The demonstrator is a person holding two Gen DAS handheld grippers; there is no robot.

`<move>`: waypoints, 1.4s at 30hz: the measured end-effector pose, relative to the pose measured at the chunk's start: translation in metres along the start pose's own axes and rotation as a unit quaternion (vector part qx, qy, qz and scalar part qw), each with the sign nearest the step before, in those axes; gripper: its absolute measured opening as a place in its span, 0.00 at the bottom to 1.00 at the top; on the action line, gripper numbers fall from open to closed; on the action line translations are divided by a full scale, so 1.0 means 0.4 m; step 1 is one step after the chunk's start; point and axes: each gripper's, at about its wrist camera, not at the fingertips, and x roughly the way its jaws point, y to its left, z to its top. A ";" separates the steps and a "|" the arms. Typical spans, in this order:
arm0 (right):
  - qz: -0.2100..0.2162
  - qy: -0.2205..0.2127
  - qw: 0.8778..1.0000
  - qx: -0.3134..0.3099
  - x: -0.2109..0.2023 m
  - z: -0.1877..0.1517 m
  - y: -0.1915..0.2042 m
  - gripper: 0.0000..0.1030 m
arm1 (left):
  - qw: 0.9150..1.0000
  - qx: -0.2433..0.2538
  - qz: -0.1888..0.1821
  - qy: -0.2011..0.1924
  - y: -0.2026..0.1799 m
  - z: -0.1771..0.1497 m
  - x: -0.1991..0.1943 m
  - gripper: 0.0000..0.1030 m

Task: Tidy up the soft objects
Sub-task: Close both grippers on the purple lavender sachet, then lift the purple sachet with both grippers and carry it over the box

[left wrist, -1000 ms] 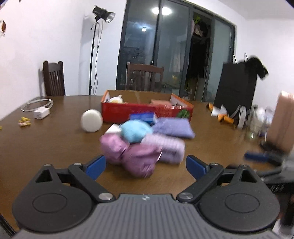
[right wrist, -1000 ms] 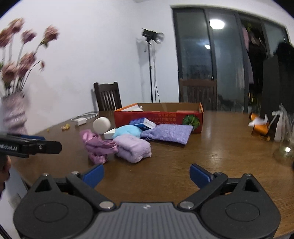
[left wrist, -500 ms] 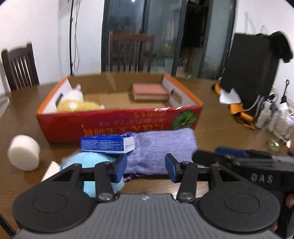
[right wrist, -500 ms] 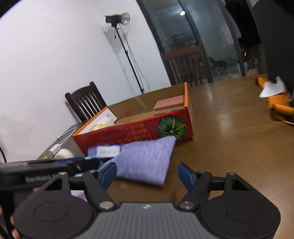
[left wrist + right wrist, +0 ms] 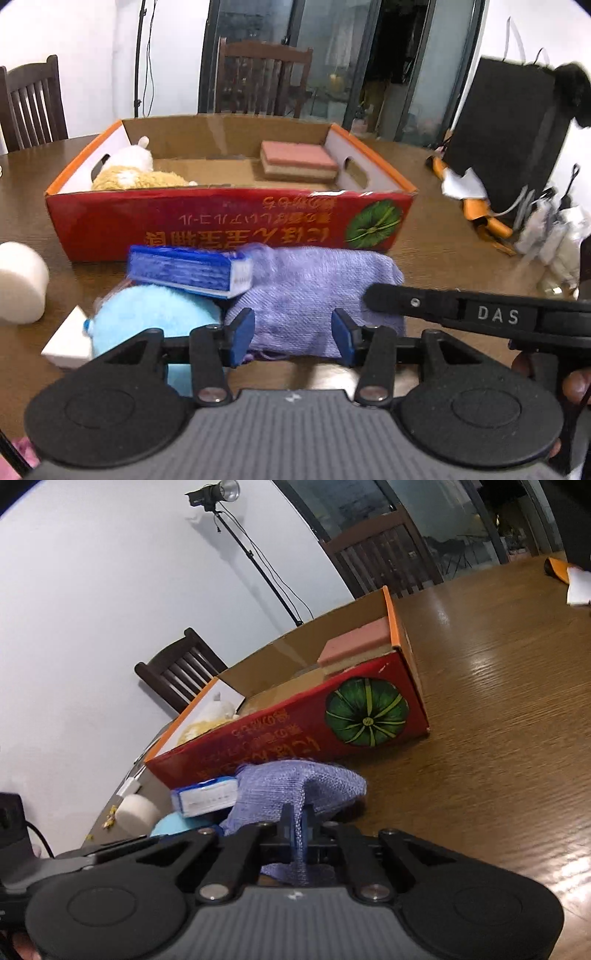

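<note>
White foam cylinder sits at the left edge of the left wrist view, on the brown counter. Next right, a light blue plush ball with a white block against its left side. A blue-and-white pack rests on top of the ball, its right end touching the purple knit cloth.

Left hand-held gripper: jaws released, partly parted, blue pads either side of the cloth's near edge, not pinching it. The cloth lies flat just in front of the red cardboard box, near the box's front wall.

Inside the box: a yellow-white plush toy at the left end, a pink sponge toward the right end.

Right hand-held gripper: clenched on the cloth, fabric pinched between its pads and bunched upward at the cloth's right side. Its arm crosses the cloth's right edge in the left wrist view.
</note>
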 end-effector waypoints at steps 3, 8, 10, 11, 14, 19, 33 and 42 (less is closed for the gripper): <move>0.010 -0.005 1.000 -0.004 -0.102 -0.039 -0.014 0.03 | 1.000 -0.003 -0.005 -0.018 -0.010 -0.023 -0.088 0.48; -0.023 0.022 0.999 -0.004 -0.258 -0.125 -0.088 0.06 | 0.999 0.000 -0.035 -0.013 -0.076 -0.090 -0.164 0.60; -0.052 0.012 0.999 0.008 -0.292 -0.132 -0.118 0.11 | 0.998 0.000 -0.056 0.004 -0.128 -0.113 -0.143 0.63; -0.062 0.001 0.998 0.011 -0.305 -0.131 -0.122 0.14 | 0.998 0.004 -0.058 0.010 -0.154 -0.123 -0.130 0.63; -0.092 -0.015 0.995 -0.023 -0.314 -0.131 -0.098 0.18 | 0.999 0.013 -0.043 0.005 -0.216 -0.138 -0.093 0.63; -0.111 -0.025 0.993 -0.042 -0.302 -0.146 -0.087 0.20 | 0.997 -0.033 -0.068 0.020 -0.212 -0.149 -0.047 0.34; -0.074 -0.049 0.995 -0.053 -0.286 -0.104 -0.034 0.09 | 0.993 -0.009 -0.107 -0.052 -0.190 -0.067 -0.152 0.08; -0.022 -0.073 0.991 -0.111 -0.066 0.207 0.092 0.09 | 0.995 -0.008 -0.077 -0.061 0.037 0.284 -0.049 0.08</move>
